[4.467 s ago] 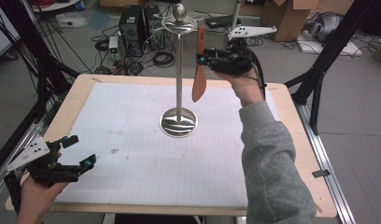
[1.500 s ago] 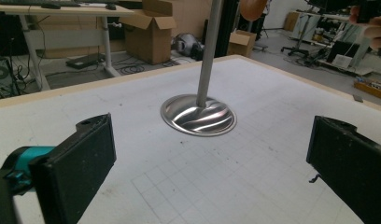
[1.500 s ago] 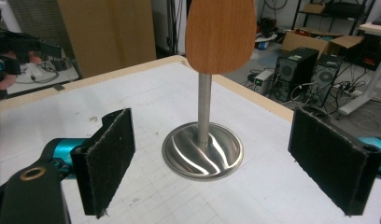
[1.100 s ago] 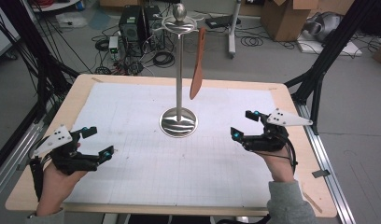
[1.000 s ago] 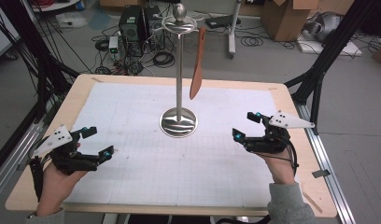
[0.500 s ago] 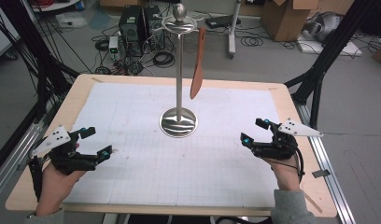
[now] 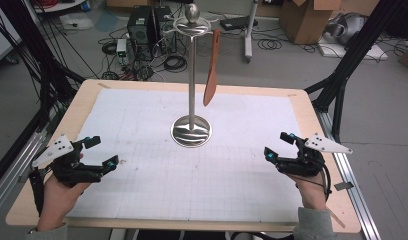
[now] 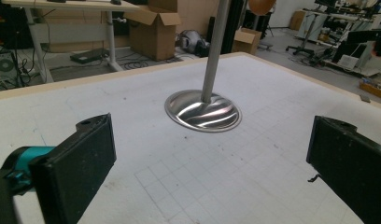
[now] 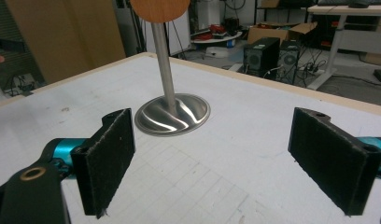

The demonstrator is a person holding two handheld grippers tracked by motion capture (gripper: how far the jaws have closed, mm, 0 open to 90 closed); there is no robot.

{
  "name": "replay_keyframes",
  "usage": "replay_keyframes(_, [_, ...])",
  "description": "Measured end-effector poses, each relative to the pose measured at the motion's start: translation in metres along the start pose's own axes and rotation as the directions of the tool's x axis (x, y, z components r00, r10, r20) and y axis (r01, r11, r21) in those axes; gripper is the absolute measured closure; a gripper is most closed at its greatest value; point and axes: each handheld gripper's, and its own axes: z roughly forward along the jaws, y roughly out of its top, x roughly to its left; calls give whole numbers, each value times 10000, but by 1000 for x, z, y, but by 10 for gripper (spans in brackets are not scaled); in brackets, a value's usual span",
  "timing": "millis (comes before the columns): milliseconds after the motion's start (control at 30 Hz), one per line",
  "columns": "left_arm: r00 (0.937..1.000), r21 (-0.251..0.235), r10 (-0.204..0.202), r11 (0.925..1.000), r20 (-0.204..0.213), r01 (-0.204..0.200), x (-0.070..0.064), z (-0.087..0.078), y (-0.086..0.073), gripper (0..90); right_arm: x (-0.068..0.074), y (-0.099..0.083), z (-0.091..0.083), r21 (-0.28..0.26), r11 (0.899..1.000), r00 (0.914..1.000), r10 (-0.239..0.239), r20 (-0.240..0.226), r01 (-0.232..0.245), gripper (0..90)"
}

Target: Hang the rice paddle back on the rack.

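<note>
A metal stand [image 7: 191, 75] with a round base [image 7: 191, 131] rises from the middle of the white grid mat [image 7: 202, 175]. From its top hook hangs a brown wooden spatula [image 7: 211, 67], blade down, clear of the mat. My left gripper [image 7: 100, 152] rests low at the mat's left edge, open, nothing between its pads. At the right edge my right gripper [image 7: 278, 145] stands open too and holds nothing. The base [image 8: 202, 109] and pole show ahead in the left gripper view. The right gripper view shows the base [image 9: 172, 113] and the spatula's tip [image 9: 159, 9].
The mat covers a wooden table [image 7: 82, 102] framed by black struts [image 7: 342, 65]. Behind the table on the floor lie computer cases [image 7: 147, 25], cables and cardboard boxes [image 7: 304, 17].
The right hand left the spatula hanging on the stand and came down to the mat's right edge, then drew slightly nearer. The left gripper hardly shifted.
</note>
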Motion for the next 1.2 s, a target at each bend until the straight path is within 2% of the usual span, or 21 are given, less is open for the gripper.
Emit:
replay_keyframes(667, [10000,-5,-17,10000,-71,17,2,-2,0,18,-15,-23,-19,-75,9987,9983,512,275,-511,134])
replay_keyframes(833, [9995,-9,-13,10000,-322,13,6,-6,-2,18,-20,-28,-25,-186,9985,9980,522,349,-516,134])
replay_keyframes(1200, [9941,-102,-250,9997,-1055,241,22,-14,-10,18,-28,-37,-31,-314,9964,9910,814,1064,-785,134])
